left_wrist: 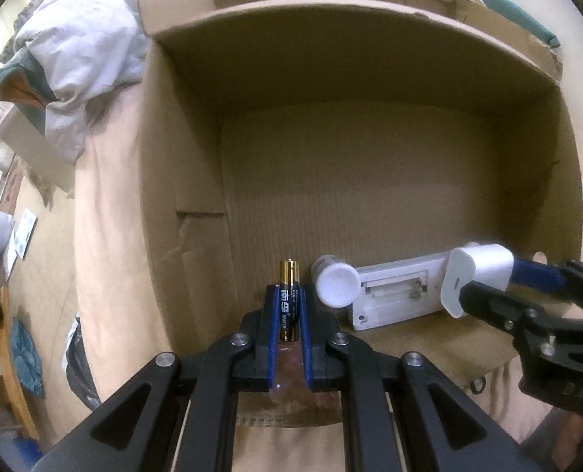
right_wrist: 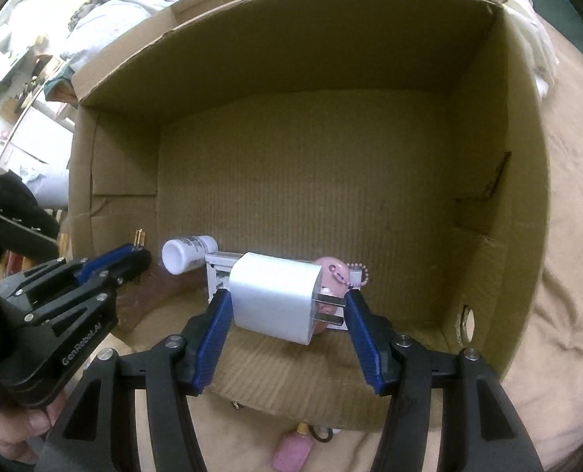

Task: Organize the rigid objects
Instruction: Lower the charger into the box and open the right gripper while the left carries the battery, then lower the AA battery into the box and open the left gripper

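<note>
Left gripper (left_wrist: 289, 306) clenches a battery (left_wrist: 289, 295) low over the box (left_wrist: 370, 59) floor, beside the bottle (left_wrist: 336, 285). Right gripper (right_wrist: 285, 306) grasps a charger (right_wrist: 273, 299) end to end above the 2 items already there. Lower both close to the floor before releasing, clear of neighbours.

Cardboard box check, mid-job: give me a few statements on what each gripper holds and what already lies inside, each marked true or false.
1. The left gripper is shut on a battery. True.
2. The right gripper is empty. False: it holds a white charger plug.
3. A white bottle lies on its side in the cardboard box. True.
4. The box holds nothing yet. False: the bottle, a white device and a pink charm are inside.
</note>
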